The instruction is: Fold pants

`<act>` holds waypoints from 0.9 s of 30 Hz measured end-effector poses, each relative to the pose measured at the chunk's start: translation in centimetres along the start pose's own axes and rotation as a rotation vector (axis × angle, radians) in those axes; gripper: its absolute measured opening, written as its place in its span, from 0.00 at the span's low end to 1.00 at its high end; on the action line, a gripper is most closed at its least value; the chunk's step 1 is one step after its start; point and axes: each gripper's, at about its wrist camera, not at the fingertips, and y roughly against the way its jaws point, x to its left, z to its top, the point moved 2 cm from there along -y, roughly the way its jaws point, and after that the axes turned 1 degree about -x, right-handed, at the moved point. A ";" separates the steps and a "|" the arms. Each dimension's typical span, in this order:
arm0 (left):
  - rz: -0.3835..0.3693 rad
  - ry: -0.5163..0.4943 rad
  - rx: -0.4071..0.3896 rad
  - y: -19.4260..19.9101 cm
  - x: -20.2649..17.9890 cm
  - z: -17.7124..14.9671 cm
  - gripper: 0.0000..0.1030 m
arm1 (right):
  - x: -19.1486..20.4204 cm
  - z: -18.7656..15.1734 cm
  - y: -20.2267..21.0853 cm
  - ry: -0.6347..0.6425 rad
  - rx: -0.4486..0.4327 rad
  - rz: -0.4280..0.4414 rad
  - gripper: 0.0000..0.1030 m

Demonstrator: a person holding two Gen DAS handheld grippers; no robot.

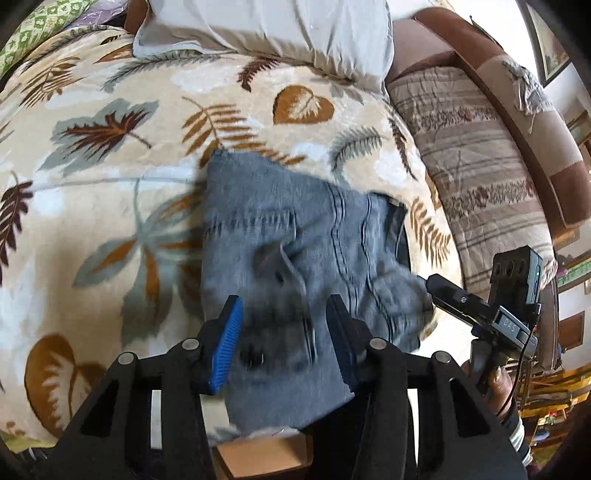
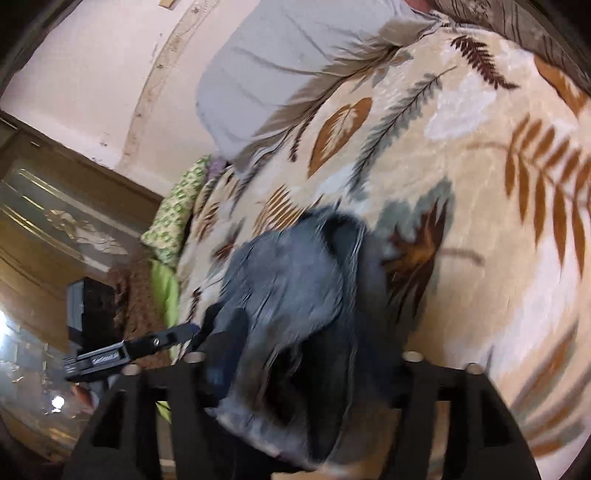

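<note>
The blue-grey jeans (image 1: 295,251) lie partly folded on a leaf-print blanket (image 1: 110,147) on the bed. My left gripper (image 1: 284,339) hovers over the near part of the jeans with its jaws wide apart; the blue pads (image 1: 229,343) do not pinch the cloth. My right gripper shows at the jeans' right edge in the left wrist view (image 1: 430,291). In the blurred right wrist view the jeans (image 2: 295,295) bunch up between and over my right gripper (image 2: 295,369); how its jaws stand I cannot tell. The left gripper (image 2: 192,332) shows at the left there.
A grey-white pillow (image 1: 277,26) lies at the head of the bed. A striped quilt (image 1: 472,147) and brown headboard (image 1: 517,110) are at the right. A cardboard box (image 1: 266,454) sits below the bed edge. A green patterned cushion (image 2: 177,206) lies at the far side.
</note>
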 end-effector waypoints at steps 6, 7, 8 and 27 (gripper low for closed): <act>0.131 -0.111 -0.038 -1.2 -1.5 -3.2 0.44 | 1.3 -3.2 -1.1 0.220 0.068 -0.215 0.47; 0.153 -0.137 -0.049 -1.4 -1.8 -3.5 0.44 | 1.2 -3.8 -1.4 0.263 0.070 -0.256 0.47; 0.190 -0.173 -0.063 -1.9 -2.3 -3.9 0.45 | 1.1 -4.1 -1.6 0.283 0.070 -0.279 0.47; -0.048 0.104 0.054 -2.2 4.2 0.9 0.63 | -3.0 -0.8 -2.4 0.032 0.064 -0.055 0.67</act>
